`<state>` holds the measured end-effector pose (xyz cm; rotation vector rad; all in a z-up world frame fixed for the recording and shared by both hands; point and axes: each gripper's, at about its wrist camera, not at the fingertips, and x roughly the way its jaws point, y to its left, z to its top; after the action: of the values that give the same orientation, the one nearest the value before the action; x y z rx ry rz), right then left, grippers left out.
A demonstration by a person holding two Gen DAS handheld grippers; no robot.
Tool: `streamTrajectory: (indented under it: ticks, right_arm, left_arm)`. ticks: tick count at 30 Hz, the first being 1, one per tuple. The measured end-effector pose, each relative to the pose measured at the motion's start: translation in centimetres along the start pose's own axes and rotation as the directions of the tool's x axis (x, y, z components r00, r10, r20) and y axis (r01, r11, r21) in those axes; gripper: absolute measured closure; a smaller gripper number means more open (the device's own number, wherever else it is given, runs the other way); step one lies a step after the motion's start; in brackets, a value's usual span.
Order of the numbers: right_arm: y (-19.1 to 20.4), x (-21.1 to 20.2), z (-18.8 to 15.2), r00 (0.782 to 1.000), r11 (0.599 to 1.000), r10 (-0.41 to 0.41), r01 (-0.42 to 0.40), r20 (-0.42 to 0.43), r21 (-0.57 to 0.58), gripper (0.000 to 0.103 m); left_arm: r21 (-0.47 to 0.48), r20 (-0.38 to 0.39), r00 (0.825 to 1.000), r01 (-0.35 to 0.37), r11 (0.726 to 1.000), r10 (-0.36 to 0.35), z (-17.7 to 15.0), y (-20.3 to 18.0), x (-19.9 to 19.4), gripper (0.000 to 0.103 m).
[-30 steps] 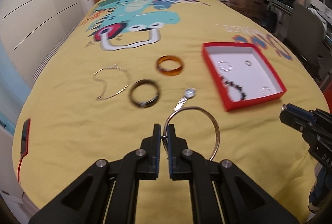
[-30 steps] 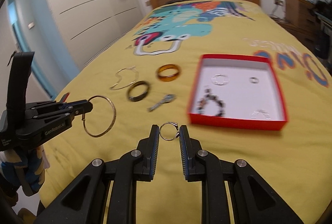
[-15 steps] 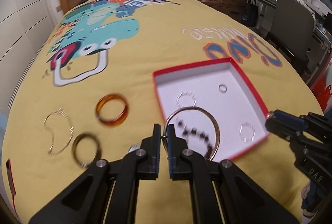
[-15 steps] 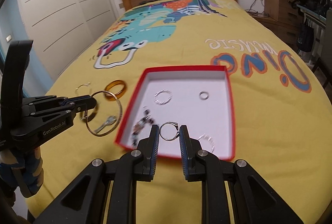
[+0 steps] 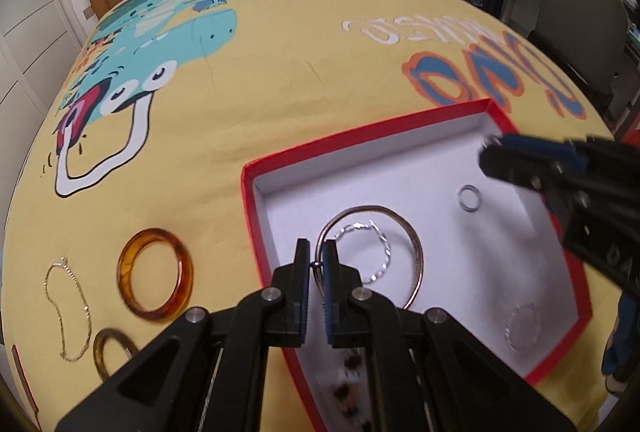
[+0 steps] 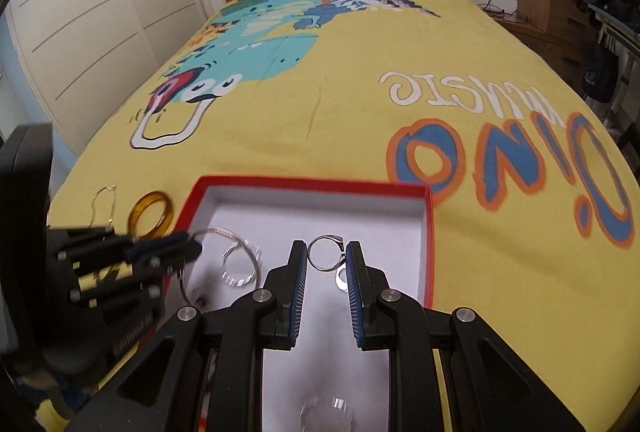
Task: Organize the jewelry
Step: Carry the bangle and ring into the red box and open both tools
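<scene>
Both grippers over the red box (image 5: 256, 188).
Left gripper (image 5: 316, 264) pinches the bangle (image 5: 416, 252); right gripper (image 6: 327, 258) pinches a ring (image 6: 322, 252); amber bangle (image 5: 154, 274) on bedspread (image 5: 280, 72).

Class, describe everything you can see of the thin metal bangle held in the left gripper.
The bangle is a thin, plain hoop of gold-toned metal, much wider than the rings nearby. The left gripper pinches its rim at one point between shut fingers, so the hoop juts forward over the white floor of the red box, above a twisted silver hoop.
</scene>
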<state>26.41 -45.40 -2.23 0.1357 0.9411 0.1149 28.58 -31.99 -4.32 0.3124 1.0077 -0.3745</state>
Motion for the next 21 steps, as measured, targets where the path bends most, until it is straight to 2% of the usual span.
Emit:
streamTrajectory:
  ticks: [5, 11, 15, 21]
  right_arm:
    - [-0.5, 3.3, 1.4, 0.998, 1.000, -0.011, 0.011, -0.068, 0.007, 0.083]
    - [-0.6, 5.7, 1.5, 0.988, 0.998, -0.066, 0.064, -0.136, -0.016, 0.083]
    - [-0.3, 6.3, 1.3, 0.984, 0.995, -0.096, 0.090, -0.150, -0.045, 0.083]
    - [-0.1, 6.4, 1.0, 0.985, 0.996, -0.085, 0.079, -0.149, -0.044, 0.083]
  left_arm:
    - [-0.011, -0.038, 0.999, 0.016, 1.000, -0.017, 0.3, 0.5, 2.2, 0.098]
    - [-0.010, -0.044, 0.999, 0.023, 1.000, -0.023, 0.2, 0.2, 3.4, 0.098]
    - [-0.018, -0.046, 0.999, 0.028, 0.999, -0.029, 0.2, 0.3, 3.5, 0.097]
    - [-0.016, -0.042, 0.999, 0.017, 1.000, -0.017, 0.1, 0.2, 3.4, 0.096]
